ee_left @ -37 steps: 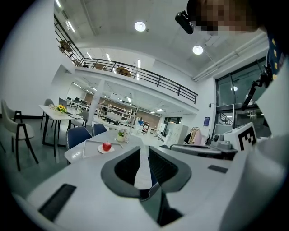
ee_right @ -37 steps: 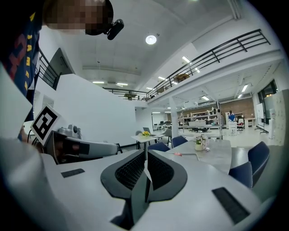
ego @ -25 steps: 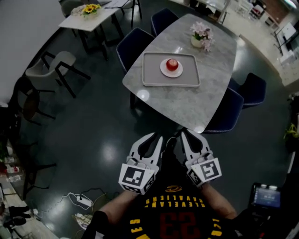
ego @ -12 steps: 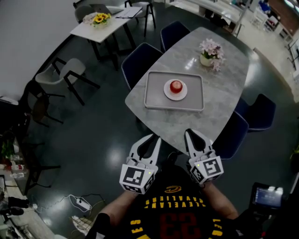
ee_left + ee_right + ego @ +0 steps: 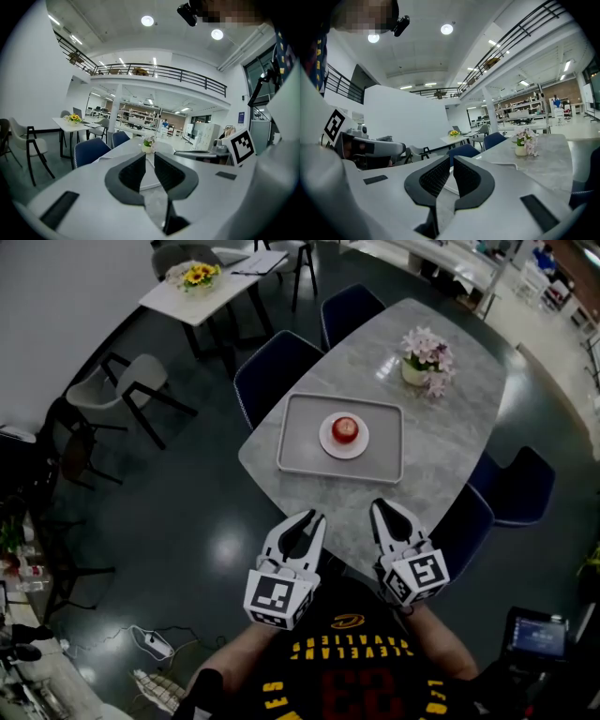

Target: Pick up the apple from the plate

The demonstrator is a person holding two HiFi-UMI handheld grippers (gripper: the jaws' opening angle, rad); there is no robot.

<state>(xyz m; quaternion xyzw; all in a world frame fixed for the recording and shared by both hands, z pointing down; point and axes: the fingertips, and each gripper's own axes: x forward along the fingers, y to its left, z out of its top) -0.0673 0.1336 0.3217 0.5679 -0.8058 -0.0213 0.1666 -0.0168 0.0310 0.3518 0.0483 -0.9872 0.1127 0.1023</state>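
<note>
A red apple [image 5: 346, 428] sits on a small white plate [image 5: 327, 440] in a grey tray [image 5: 296, 443] on the marble table [image 5: 441, 427]. Both grippers are held side by side at the table's near edge, short of the tray. My left gripper [image 5: 309, 518] [image 5: 149, 157] has its jaws drawn together with nothing between them. My right gripper [image 5: 380, 507] [image 5: 451, 159] is likewise shut and empty. Neither gripper view shows the apple; the jaws block the tray.
A vase of pink flowers [image 5: 419, 367] [image 5: 148, 144] [image 5: 524, 143] stands behind the tray. Dark blue chairs [image 5: 272, 371] [image 5: 511, 479] ring the table, one [image 5: 461, 521] just right of my right gripper. Another table with yellow flowers [image 5: 199, 277] is at the far left.
The table and tray have come nearer to the grippers, whose tips now reach its near edge. Both grippers keep the same pose and stay shut.
</note>
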